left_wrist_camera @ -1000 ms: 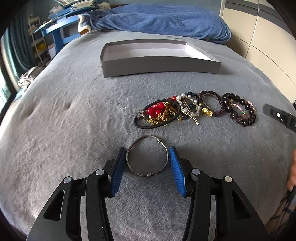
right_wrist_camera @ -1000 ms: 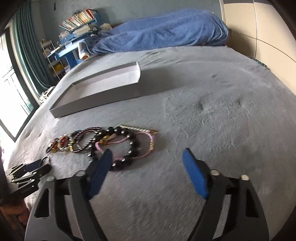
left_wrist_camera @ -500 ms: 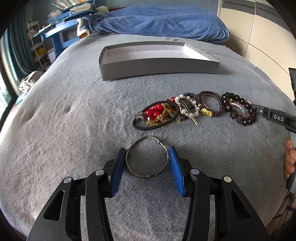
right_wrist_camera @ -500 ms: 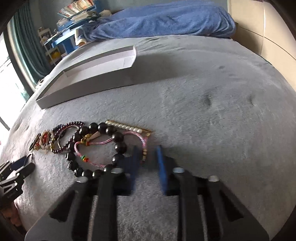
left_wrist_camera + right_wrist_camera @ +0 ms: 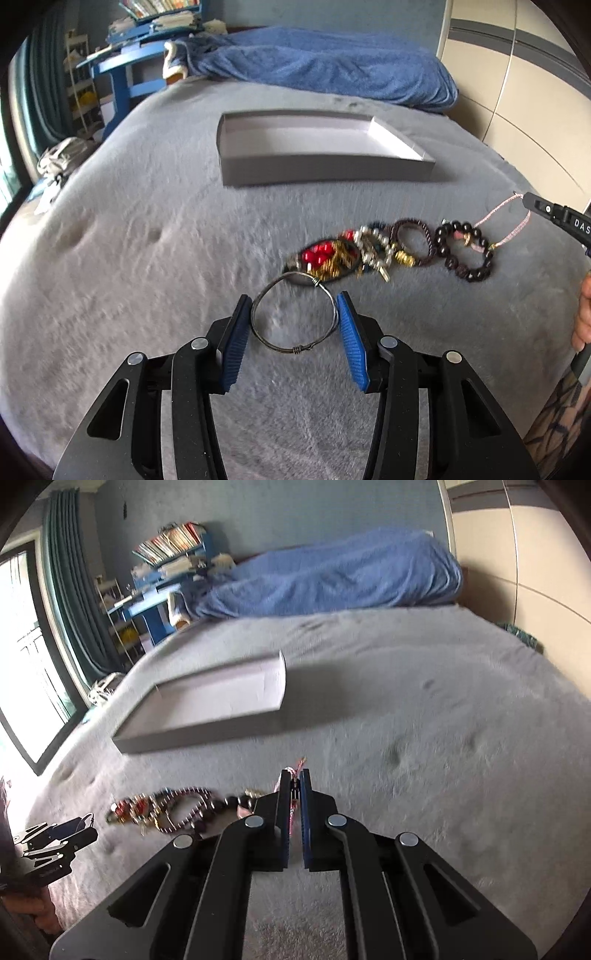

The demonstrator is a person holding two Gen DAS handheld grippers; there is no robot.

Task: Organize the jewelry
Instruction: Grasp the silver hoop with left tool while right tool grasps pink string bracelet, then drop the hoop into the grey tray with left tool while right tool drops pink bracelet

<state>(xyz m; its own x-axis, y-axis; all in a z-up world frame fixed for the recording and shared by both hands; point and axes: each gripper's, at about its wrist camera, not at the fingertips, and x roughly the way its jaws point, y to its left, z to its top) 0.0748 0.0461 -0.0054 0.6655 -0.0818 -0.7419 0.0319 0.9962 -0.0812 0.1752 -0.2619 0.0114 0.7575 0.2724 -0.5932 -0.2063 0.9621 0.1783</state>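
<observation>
My left gripper [image 5: 294,295] is shut on a thin wire bangle [image 5: 297,348], its blue pads pressing the ring's two sides, and holds it just above the grey bedcover. My right gripper [image 5: 294,772] is shut on a pink cord bracelet [image 5: 293,814]. In the left wrist view that gripper [image 5: 532,201] holds the pink cord [image 5: 496,214] raised, its lower end reaching the dark bead bracelet [image 5: 469,258]. A pile of jewellery [image 5: 332,254] with red beads, gold chain and pearls lies beside it. The shallow grey box [image 5: 325,171] stands behind, nothing in it.
A rumpled blue blanket [image 5: 325,70] lies at the bed's far end. A blue desk [image 5: 122,74] and shelves stand at the back left, and a pale wall panel [image 5: 535,110] runs along the right. A person's hand [image 5: 583,314] shows at the right edge.
My right gripper has shut on the pink cord bracelet and lifted it off the bed. My left gripper has risen with the wire bangle in it.
</observation>
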